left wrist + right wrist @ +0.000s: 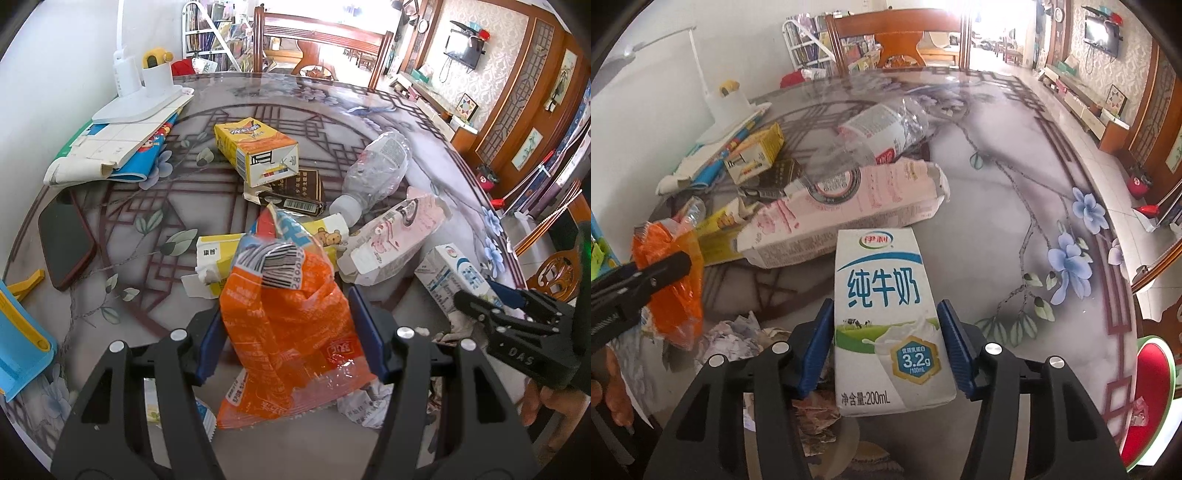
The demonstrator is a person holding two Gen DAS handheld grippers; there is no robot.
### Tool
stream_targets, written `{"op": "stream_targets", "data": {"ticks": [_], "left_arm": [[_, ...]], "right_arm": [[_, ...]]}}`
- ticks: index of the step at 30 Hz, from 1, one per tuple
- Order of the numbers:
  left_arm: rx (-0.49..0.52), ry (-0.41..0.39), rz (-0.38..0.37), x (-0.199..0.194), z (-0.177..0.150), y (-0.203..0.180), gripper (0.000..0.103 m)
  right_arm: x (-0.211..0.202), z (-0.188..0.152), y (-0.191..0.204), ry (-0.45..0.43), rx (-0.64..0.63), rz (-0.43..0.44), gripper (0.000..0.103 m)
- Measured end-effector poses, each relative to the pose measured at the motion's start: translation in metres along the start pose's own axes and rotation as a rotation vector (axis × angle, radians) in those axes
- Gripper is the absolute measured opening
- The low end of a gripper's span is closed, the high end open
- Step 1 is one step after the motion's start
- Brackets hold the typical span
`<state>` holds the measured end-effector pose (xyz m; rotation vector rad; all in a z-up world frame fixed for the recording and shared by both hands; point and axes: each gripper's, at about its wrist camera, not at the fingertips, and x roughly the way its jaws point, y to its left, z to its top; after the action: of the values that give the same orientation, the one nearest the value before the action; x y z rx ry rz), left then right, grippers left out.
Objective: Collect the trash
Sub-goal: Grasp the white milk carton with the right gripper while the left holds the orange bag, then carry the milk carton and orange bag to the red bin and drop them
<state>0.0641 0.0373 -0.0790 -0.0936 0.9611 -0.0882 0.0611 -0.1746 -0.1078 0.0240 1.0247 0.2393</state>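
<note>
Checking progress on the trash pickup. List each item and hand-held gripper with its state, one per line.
Left hand-held gripper: closed on orange wrapper.
Orange wrapper: crumpled, held.
Right hand-held gripper: pads at milk carton's sides.
Milk carton: intact, between the pads.
Plastic bottle: crushed, capped, lying.
Pink carton: flattened, torn open.
Yellow carton: lying sideways.

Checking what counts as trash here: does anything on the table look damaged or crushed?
Yes. The clear plastic bottle lies on its side, crumpled, and the pink carton beside it is flattened with a torn end.
</note>
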Motion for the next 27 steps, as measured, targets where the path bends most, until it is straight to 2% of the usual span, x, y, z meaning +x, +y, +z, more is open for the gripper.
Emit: {"op": "stream_targets", "data": {"ticks": [10, 18, 22, 24, 27], "left_arm": [[0.008, 0.000, 0.004, 0.000, -0.001, -0.002, 0.059], [0.045, -0.029, 0.057, -0.005, 0.002, -0.009, 0.059], [-0.013, -0.107, 0.034, -0.025, 0.001, -0.019, 0.059], [-0.018, -0.113, 0.019, -0.028, -0.005, -0.035, 0.059], [-0.011, -0.100, -0.043, -0.029, -0.013, -0.063, 0.059]], "right_arm": [[-0.020, -0.006, -0.023, -0.045, 0.024, -0.011, 0.053], [-0.036, -0.008, -0.052, -0.077, 0.097, 0.005, 0.053], [-0.050, -0.008, -0.057, -0.113, 0.106, 0.026, 0.053], [-0.056, -0.009, -0.061, -0.125, 0.112, 0.026, 0.053], [-0.066, -0.010, -0.073, -0.147, 0.141, 0.039, 0.053]]}}
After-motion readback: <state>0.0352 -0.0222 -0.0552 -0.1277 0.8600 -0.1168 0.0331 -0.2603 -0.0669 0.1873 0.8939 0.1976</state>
